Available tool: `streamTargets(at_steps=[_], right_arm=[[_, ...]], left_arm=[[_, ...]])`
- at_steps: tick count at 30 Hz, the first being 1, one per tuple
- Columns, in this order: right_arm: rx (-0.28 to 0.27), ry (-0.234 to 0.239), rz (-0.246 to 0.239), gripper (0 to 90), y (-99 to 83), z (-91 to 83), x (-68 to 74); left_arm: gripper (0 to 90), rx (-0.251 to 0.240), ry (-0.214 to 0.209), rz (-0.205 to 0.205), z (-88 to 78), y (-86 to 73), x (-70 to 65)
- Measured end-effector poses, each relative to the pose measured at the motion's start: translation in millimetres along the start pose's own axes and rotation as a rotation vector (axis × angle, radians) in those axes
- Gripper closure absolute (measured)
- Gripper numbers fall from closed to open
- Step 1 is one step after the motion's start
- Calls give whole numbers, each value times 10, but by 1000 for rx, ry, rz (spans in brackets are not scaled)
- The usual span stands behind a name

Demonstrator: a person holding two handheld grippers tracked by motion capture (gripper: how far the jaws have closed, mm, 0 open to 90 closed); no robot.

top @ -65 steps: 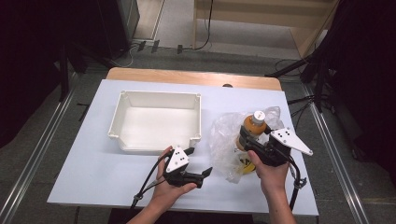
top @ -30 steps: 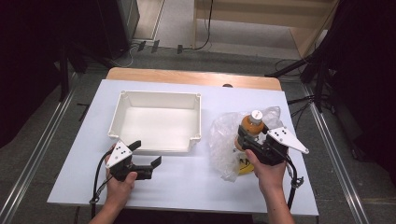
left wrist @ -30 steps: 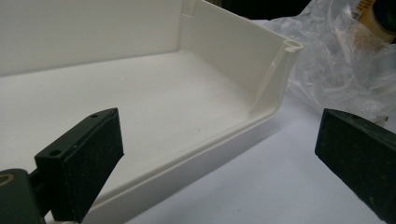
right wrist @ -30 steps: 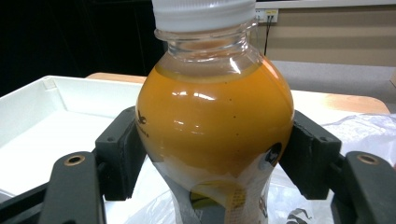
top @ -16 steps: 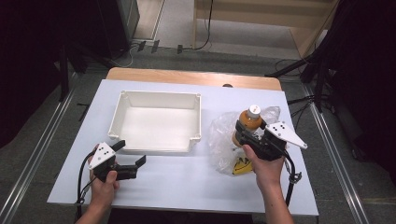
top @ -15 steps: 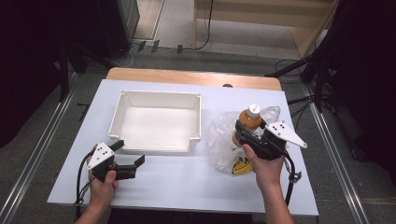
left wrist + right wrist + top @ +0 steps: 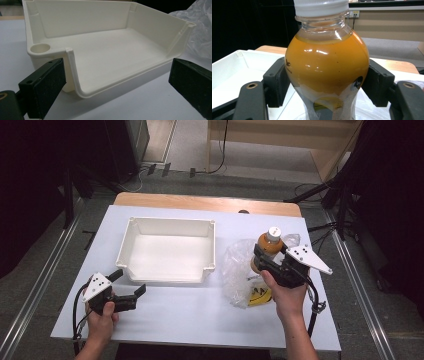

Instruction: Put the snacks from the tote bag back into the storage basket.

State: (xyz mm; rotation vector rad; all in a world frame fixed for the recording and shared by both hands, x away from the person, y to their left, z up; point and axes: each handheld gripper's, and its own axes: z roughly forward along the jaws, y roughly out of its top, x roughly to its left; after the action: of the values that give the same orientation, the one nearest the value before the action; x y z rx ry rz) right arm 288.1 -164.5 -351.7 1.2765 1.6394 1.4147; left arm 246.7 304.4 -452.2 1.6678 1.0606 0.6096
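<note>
Leftward and down toward the frame's lower left the left gripper has slid since the earlier frame, jaws apart and empty beside the white tray. Right of centre, the right gripper clamps the orange juice bottle above the plastic bag. Full, it looks heavy and smooth; the bulging belly under the cap seems the best hold.
</note>
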Motion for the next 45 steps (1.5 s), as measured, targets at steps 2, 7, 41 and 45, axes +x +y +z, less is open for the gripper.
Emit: streamTargets(at_steps=[2,7,41,45], right_arm=[[-1,2,-3,307,25,-20,12],[-9,10,-7,307,95,-65,47],[27,80,-1,307,71,481,432],[38,81,0,307,42,537,465]], left_arm=[[14,-1,0,1,-2,-1,-3],[14,-1,4,-1,-4,-4,3],[14,-8,-3,19,-14,-13,-26],[14,-11,-4,17,-17,-13,-20]])
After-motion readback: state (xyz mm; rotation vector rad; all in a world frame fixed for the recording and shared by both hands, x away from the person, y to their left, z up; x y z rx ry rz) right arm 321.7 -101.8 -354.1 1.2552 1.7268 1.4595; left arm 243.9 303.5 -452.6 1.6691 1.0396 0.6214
